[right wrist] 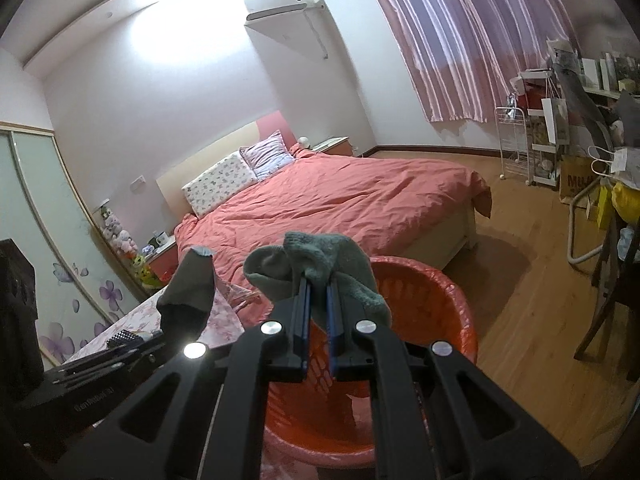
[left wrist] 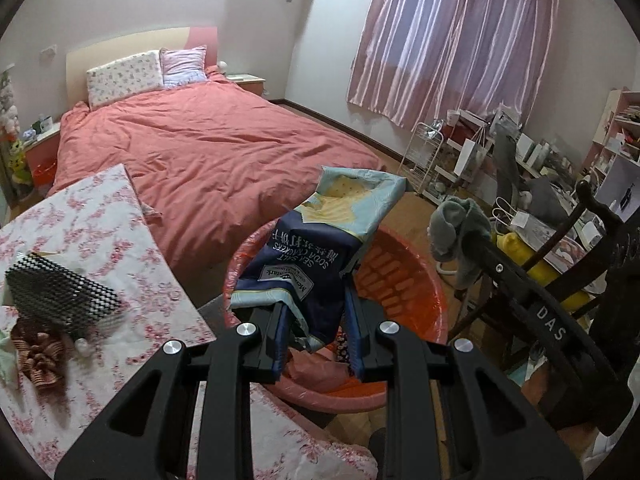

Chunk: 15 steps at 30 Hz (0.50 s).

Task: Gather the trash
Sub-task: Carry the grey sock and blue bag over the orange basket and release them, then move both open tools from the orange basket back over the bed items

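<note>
Wrapper (left wrist: pixel 308 248) clamped in left gripper (left wrist: pixel 316 316), sock (right wrist: pixel 320 268) in right gripper (right wrist: pixel 318 304) (both above basket (right wrist: pixel 432 292)).

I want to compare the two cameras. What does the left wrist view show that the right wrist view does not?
Only the left view: the left gripper shut on a soda cracker wrapper.
Only the right view: the air conditioner and the right gripper pinching the grey sock.
Both: the sock, the red bin below, the bed.
</note>
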Available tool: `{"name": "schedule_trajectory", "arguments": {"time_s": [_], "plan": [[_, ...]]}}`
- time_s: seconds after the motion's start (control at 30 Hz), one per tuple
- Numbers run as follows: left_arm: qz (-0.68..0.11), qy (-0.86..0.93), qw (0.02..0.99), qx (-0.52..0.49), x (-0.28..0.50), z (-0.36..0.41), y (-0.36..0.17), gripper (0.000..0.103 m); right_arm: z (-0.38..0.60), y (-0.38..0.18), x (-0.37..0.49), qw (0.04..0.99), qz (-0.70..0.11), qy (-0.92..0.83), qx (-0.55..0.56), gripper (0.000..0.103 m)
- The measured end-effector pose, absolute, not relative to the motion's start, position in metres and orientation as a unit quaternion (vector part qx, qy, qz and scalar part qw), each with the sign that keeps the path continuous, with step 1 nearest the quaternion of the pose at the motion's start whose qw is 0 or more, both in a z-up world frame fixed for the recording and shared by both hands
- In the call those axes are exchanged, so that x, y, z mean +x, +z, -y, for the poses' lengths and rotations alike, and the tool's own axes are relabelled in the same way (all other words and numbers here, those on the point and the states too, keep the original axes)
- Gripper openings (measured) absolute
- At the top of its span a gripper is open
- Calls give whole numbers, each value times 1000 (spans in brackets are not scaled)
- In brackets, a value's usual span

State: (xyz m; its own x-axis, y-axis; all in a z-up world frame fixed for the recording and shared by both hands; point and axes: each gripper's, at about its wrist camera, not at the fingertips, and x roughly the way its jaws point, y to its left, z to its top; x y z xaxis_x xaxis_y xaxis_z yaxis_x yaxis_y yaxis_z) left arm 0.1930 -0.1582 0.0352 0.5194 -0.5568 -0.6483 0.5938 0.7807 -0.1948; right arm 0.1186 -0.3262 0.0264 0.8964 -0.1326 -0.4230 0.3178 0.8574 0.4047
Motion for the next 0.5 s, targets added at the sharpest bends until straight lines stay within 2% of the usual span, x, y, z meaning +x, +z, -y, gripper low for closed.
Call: {"name": "schedule_trajectory", "arguments": {"time_s": [0.23, 0.3, 0.33, 0.4, 0.47, 0.5], "plan": [[-374, -332, 866, 30, 197, 171, 26, 24, 340, 12, 129, 934, -202, -116, 270, 8], [-379, -327, 865, 33, 198, 175, 21, 26, 345, 8, 134, 931, -209, -111, 277, 13], [-384, -326, 863, 33, 200, 176, 18, 27, 348, 5, 137, 929, -213, -110, 282, 15], [-393, -320, 861, 34, 203, 177, 12, 41, 351, -2, 141, 925, -221, -109, 291, 19], [-401, -310, 861, 35, 205, 176, 5, 47, 356, -9, 142, 918, -229, -110, 303, 29], [-405, -305, 861, 37, 207, 174, 2, 47, 357, -11, 141, 917, -231, -113, 306, 31]]}}
